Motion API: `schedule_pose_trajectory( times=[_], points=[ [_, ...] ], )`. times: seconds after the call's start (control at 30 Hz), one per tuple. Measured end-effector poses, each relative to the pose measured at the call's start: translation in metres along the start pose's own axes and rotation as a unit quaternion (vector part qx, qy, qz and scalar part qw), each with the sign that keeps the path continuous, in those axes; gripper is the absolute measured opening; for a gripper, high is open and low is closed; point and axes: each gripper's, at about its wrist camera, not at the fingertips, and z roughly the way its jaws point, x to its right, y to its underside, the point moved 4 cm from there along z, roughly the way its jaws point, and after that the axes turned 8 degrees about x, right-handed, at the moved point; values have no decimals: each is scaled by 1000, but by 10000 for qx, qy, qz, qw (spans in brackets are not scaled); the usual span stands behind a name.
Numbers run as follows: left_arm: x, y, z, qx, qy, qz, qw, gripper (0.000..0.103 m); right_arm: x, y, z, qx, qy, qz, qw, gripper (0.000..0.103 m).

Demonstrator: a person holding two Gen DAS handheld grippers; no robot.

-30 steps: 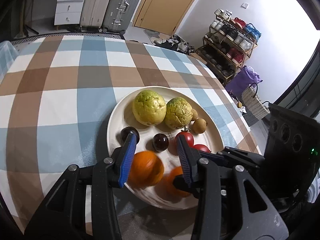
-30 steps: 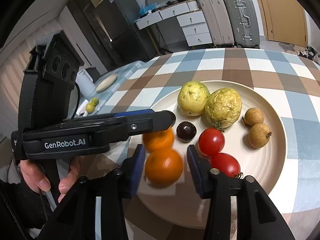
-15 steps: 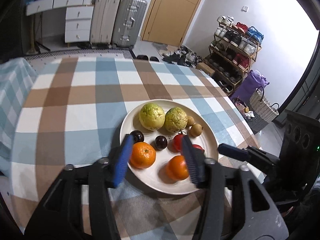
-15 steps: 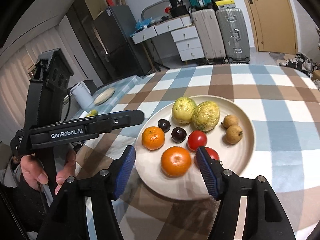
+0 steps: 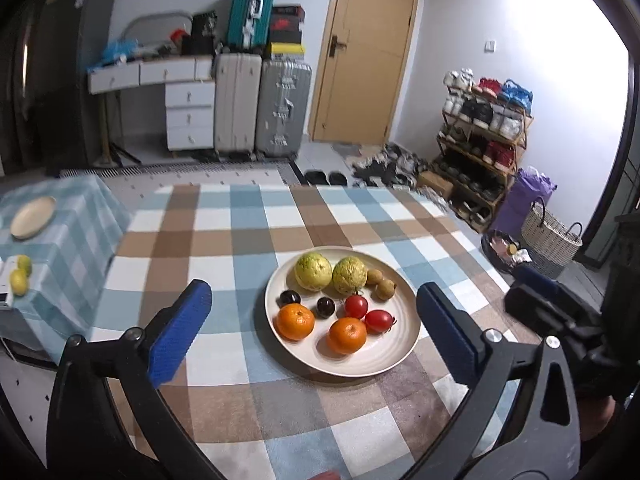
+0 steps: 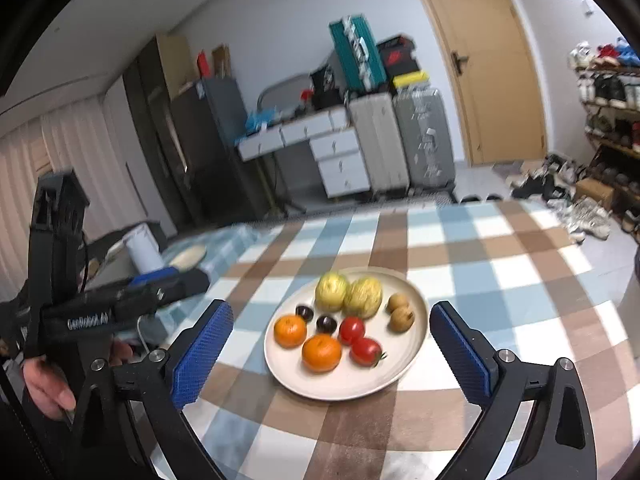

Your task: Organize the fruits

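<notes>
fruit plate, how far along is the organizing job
Looks done: the round cream plate holds paired oranges, red tomatoes, dark plums, yellow-green guavas and small brown fruits. In hand: nothing; left tool and right tool open. Left: seemingly nothing here.

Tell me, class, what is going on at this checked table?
A person holds a two-finger gripper in each hand above a round cream plate of fruit on the blue-and-brown checked tablecloth. The left gripper and right gripper are both open and empty. Two oranges, two red tomatoes, two dark plums, two yellow-green fruits and two small brown fruits lie paired on it.
</notes>
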Motion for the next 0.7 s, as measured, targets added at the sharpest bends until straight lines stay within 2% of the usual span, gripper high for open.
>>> schedule_pose_trajectory(
  times=[0.2, 0.37, 0.57, 0.7],
  points=[
    [14, -4, -40, 383, -163, 67, 9991, 102, -10, -18, -45, 764, 44, -279, 9967, 103],
    [26, -5, -76, 868, -264, 153, 9958, 102, -23, -28, -83, 1432, 200, -722, 9868, 103],
    [40, -1, -117, 1334, -341, 235, 9902, 102, -33, -31, -112, 1734, 276, -917, 9802, 103],
    [47, 4, -133, 1472, -352, 290, 9881, 102, -34, -31, -130, 1845, 74, -903, 9787, 103]
  ],
)
